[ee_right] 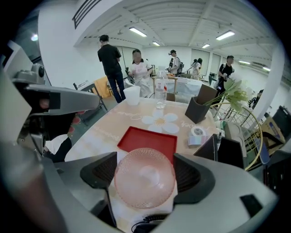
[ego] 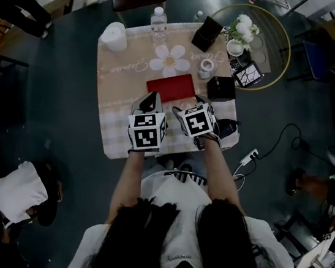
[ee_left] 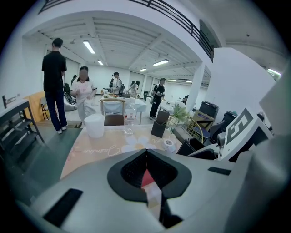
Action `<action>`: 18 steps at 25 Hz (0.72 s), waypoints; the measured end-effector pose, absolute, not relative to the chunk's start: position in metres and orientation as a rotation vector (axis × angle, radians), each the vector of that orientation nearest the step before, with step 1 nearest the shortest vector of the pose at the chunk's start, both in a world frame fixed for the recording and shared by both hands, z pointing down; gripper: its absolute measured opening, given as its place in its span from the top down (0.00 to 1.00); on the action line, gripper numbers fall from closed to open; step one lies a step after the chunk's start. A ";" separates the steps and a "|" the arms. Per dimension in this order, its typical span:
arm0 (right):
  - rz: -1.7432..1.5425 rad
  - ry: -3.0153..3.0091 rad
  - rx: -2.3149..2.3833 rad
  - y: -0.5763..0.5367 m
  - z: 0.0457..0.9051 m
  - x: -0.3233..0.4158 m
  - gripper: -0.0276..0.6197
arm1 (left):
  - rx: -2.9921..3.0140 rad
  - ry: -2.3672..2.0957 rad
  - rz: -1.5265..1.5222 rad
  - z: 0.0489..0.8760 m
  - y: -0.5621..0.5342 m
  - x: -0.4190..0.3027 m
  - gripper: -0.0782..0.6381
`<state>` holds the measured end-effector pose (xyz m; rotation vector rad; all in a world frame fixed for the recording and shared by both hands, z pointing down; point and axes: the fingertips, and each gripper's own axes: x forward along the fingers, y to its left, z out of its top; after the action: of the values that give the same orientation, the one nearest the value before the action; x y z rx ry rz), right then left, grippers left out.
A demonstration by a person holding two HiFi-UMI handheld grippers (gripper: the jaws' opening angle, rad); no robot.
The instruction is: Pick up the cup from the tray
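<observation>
In your right gripper (ee_right: 145, 172): cup (ee_right: 144, 182) clamped, axis pointing along the jaws, held short of the tray (ee_right: 148, 139), which lies dead ahead (left gripper (ee_left: 146, 169) closed, empty, alongside).

Tray (ego: 171, 87) at mid-table (ego: 109, 128); cup (ee_right: 143, 182) before it, between right gripper's (ee_right: 145, 170) jaws; bottle (ego: 159, 21) behind; seemingly a tape roll (ego: 206, 67) at right.

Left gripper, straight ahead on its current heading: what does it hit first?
Probably the red tray, seen just past the left gripper's shut jaws; depth is unclear, so it may touch the tablecloth first.
</observation>
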<state>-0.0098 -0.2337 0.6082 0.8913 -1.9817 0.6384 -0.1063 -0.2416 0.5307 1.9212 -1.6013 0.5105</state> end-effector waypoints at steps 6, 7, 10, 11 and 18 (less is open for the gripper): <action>0.654 -1.962 0.885 -0.215 0.617 -0.004 0.35 | 1.928 -1.590 0.514 0.532 -0.231 -0.101 0.88; 0.663 -1.958 0.887 -0.212 0.619 -0.003 0.35 | 1.927 -1.590 0.514 0.533 -0.229 -0.101 0.88; 0.679 -1.947 0.885 -0.205 0.626 0.000 0.35 | 1.920 -1.592 0.514 0.534 -0.224 -0.102 0.88; 0.683 -1.943 0.883 -0.203 0.628 0.001 0.35 | 1.918 -1.594 0.515 0.534 -0.223 -0.102 0.88; 0.695 -1.924 0.866 -0.197 0.638 0.006 0.35 | 1.912 -1.600 0.519 0.535 -0.218 -0.101 0.88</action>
<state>0.0064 -0.1971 0.6376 0.8655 -1.9245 0.6951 -0.1006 -0.2184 0.5349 1.9117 -1.5996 0.5195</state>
